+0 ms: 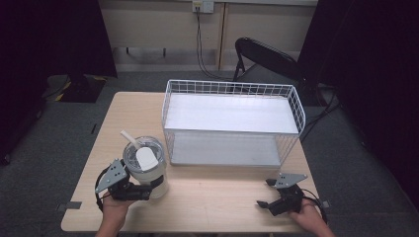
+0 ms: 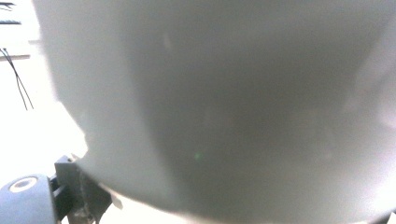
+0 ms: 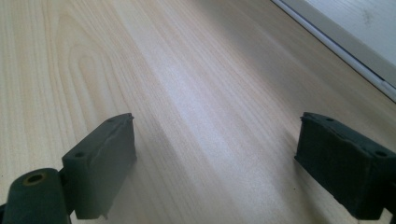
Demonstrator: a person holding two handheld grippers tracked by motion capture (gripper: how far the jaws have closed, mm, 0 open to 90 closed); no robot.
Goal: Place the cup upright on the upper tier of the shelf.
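Observation:
A white tumbler (image 1: 147, 170) with a clear lid and a white straw stands upright on the table's front left. My left gripper (image 1: 153, 187) is shut on its lower body, one black finger on each side. In the left gripper view the tumbler's pale wall (image 2: 224, 112) sits right up against the camera, with one finger (image 2: 77, 186) at the lower left. My right gripper (image 1: 265, 192) rests low over the front right of the table. Its jaws stand wide apart over bare wood (image 3: 215, 158), with nothing between them.
A white wire rack (image 1: 232, 123) with an upper and a lower shelf stands across the middle and back of the light wooden table (image 1: 212, 197). Its lower shelf edge (image 3: 345, 46) runs along the right gripper view's top right. A black folding chair (image 1: 269, 57) stands behind the table.

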